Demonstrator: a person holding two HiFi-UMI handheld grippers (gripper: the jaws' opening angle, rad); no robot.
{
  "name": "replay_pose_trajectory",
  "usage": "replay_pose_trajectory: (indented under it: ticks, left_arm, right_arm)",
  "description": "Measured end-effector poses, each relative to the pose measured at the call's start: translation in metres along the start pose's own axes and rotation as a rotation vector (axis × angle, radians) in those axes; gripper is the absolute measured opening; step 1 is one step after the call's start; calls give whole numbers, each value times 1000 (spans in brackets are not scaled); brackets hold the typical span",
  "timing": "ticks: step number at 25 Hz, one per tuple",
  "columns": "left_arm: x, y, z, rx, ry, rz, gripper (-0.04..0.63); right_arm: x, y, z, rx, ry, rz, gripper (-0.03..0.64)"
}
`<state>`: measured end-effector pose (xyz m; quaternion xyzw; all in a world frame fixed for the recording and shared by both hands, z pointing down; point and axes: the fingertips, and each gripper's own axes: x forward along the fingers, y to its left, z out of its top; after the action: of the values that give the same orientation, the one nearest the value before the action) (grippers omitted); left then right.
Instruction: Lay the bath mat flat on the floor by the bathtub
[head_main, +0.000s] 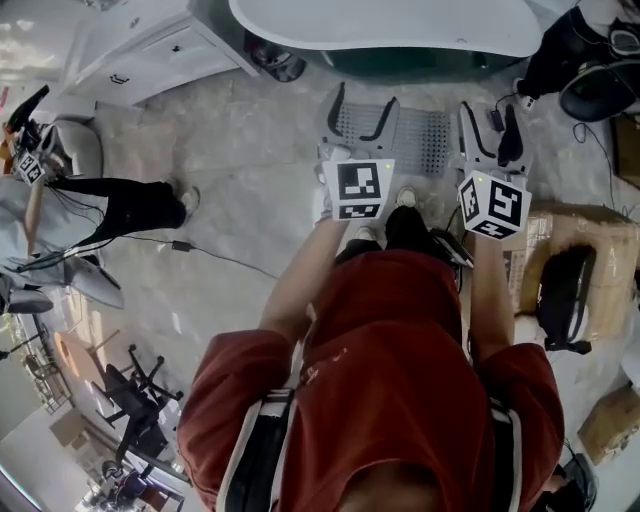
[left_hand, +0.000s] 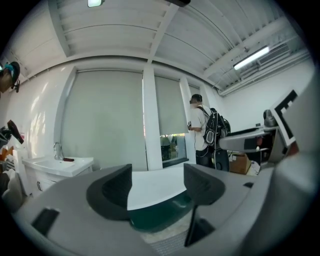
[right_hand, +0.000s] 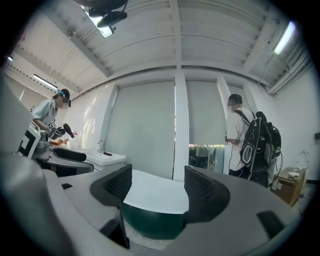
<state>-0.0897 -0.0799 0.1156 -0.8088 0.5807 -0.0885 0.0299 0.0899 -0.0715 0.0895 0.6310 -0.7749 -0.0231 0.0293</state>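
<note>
Two grippers, left gripper (head_main: 365, 105) and right gripper (head_main: 490, 125), hang upper centre, jaws wide apart, gripping nothing. Between them the grey textured rubber bath mat (head_main: 425, 140) lies flat on the pale stone floor (head_main: 230, 180), just beside the white green-bellied bathtub (head_main: 400, 25) at the top edge.

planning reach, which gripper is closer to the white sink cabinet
Left. The sink cabinet stands off to the left of the left gripper. The right gripper is held on that gripper's other side, so it is farther from the cabinet.
</note>
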Motion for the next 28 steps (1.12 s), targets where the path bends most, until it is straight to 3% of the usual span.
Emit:
replay_pose_trajectory:
  ticks: [6, 12, 22, 28]
  left_arm:
    - [-34, -9, 15, 3, -14, -24, 321]
    - [-53, -14, 24, 2, -16, 0, 321]
    - [-42, -52, 47, -9, -10, 20, 319]
    - [-35, -63, 50, -11, -5, 9, 280]
  right_arm:
    - [-32, 13, 20, -12, -25, 3, 328]
    - [-46, 20, 28, -10, -49, 40, 328]
    - [-53, -2, 42, -13, -73, 117, 302]
    - [-49, -6, 38, 3, -64, 137, 265]
